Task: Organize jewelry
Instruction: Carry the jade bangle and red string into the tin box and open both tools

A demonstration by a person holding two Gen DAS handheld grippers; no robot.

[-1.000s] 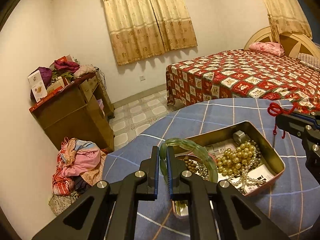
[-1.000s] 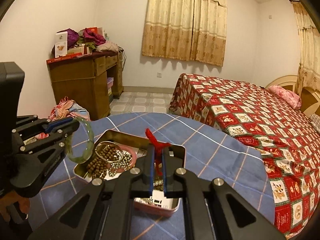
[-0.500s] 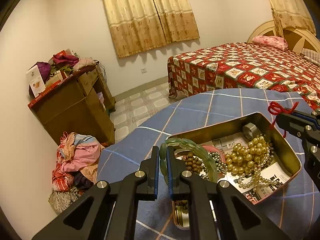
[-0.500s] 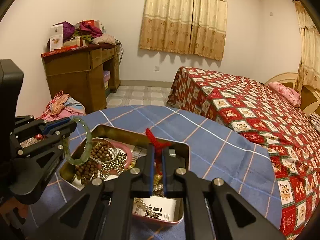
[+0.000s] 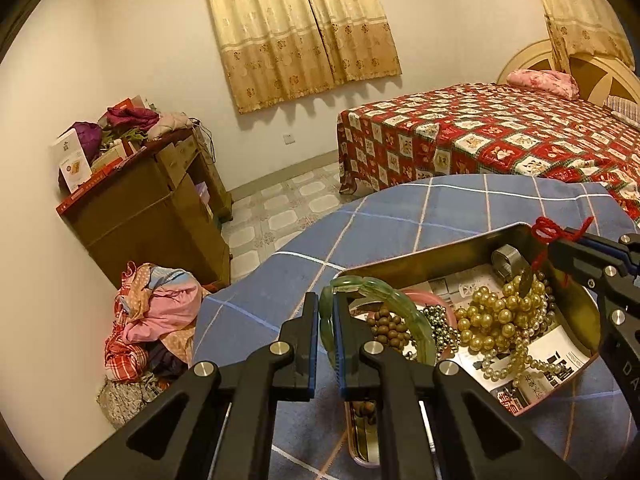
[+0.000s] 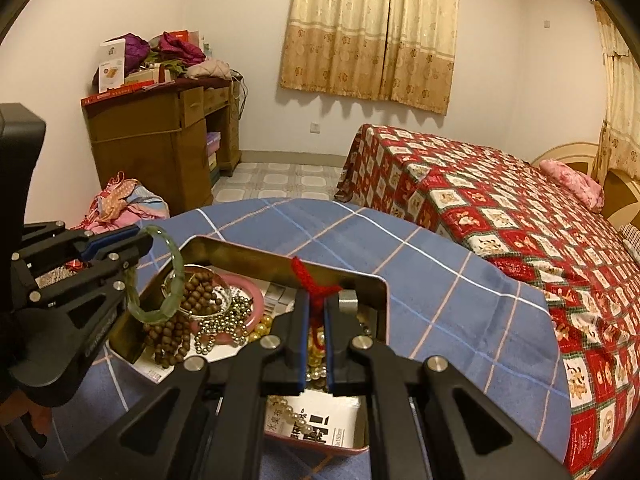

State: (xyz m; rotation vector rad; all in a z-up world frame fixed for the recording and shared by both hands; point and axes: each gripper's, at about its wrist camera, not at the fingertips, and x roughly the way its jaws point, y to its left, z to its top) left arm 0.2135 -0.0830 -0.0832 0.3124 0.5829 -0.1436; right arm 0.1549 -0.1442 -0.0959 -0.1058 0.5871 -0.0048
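Over the last second both grippers have come down toward the metal tin [image 5: 432, 256], which now looks larger and nearer in both wrist views; each was already carrying its piece and has kept it. I read this as the lowering stage of putting two more items into the tin, with neither released yet.

Taking the tin as the landmark and going left to right: at its left end the left gripper [image 5: 327, 322] is clenched on the green bangle [image 5: 380, 296]. The bangle is pinched at its left side between the blue-lined fingers [image 5: 310, 334], and the rest of the ring arches rightward over the tin's left part, above the brown wooden beads [image 5: 390, 326] and the small silver beads [image 5: 438, 320]. From the right wrist view the bangle [image 6: 168, 280] hangs at the tin's left wall, partly outside the rim. It seems not yet to rest on anything.

In the middle of the tin lies the heap of golden pearls [image 5: 492, 316] on printed paper, with a pink bangle [image 6: 250, 300] beneath the beads.

At the tin's right end the right gripper [image 6: 316, 320] is clamped on the red cord [image 6: 316, 284], its knot sticking up above the fingertips. A small gold pendant [image 5: 526, 280] dangles from the cord just over the pearls, inside the tin's right wall
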